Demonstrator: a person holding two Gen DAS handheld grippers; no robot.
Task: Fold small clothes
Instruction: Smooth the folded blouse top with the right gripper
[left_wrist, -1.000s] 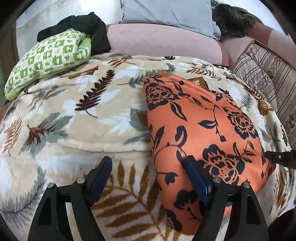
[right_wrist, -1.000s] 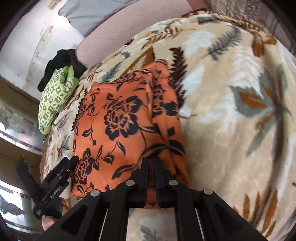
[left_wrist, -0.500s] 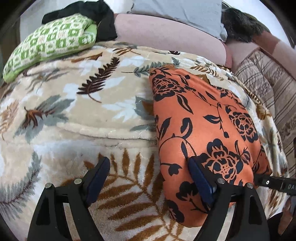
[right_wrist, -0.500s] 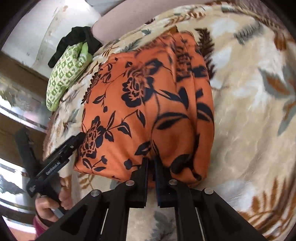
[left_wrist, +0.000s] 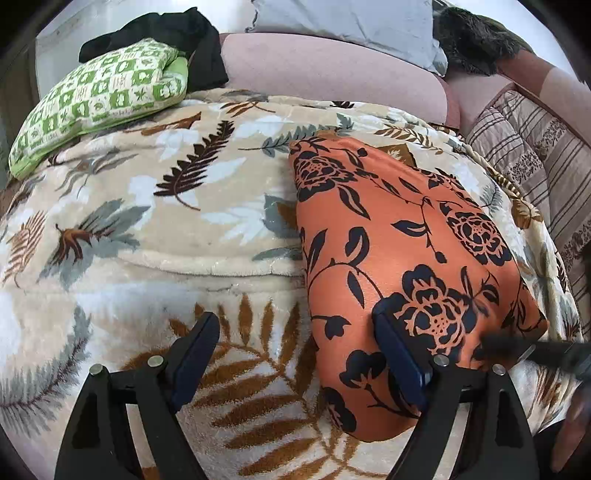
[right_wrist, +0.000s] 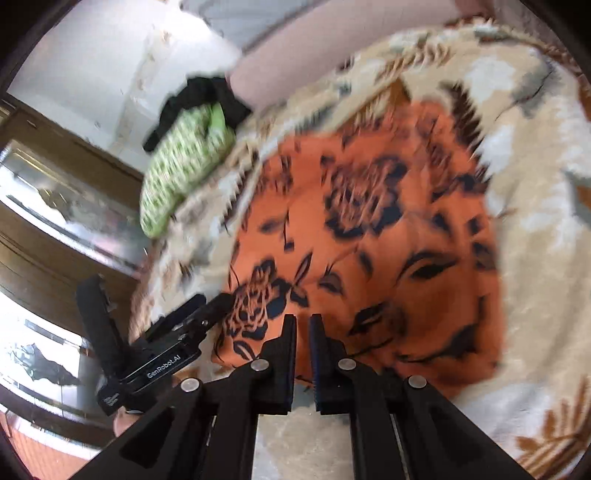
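1. On the leaf-patterned blanket (left_wrist: 155, 229) lies the orange floral garment (left_wrist: 399, 258), folded into a smooth oblong, toward the right side of the bed in the left wrist view.
2. The left gripper (left_wrist: 295, 354) hovers low at the garment's near left corner with its fingers (left_wrist: 195, 350) spread wide; one blue-padded finger is over the bare blanket, the other over the orange cloth, and nothing is held between them.
3. The right gripper (right_wrist: 302, 350) sits at the garment's near edge in its own blurred view, its fingers nearly together with only a thin gap; whether cloth is pinched in that gap cannot be told.
4. In the right wrist view the left gripper's black body shows at the garment's left corner, with part of the person's hand (right_wrist: 127, 421) under it.
5. Beyond the blanket, at the far left, rests a green-and-white checked pillow (left_wrist: 99, 96) with a black cloth (left_wrist: 173, 33) bunched behind it.
6. A pink sofa back (left_wrist: 325, 70) runs along the far edge, with a grey cushion (left_wrist: 347, 22) on top, and a brown striped cover (left_wrist: 532, 147) lies at the right.
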